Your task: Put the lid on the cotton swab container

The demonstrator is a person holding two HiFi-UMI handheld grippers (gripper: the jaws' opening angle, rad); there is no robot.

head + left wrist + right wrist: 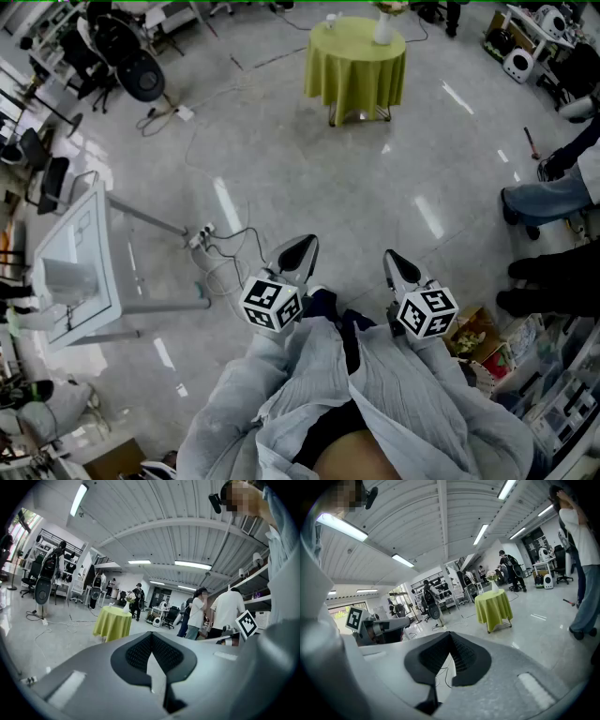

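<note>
Left gripper [298,251] and right gripper [400,266] are hanging closed, gripping nothing; no container is showing, so approaching the green table [354,70] is probably coming next

Both arms, in pale grey sleeves [232,412], are held close to the torso. The left claw [302,248] and right claw [396,262] point forward side by side, well apart, each with jaws closed together on nothing.
</note>
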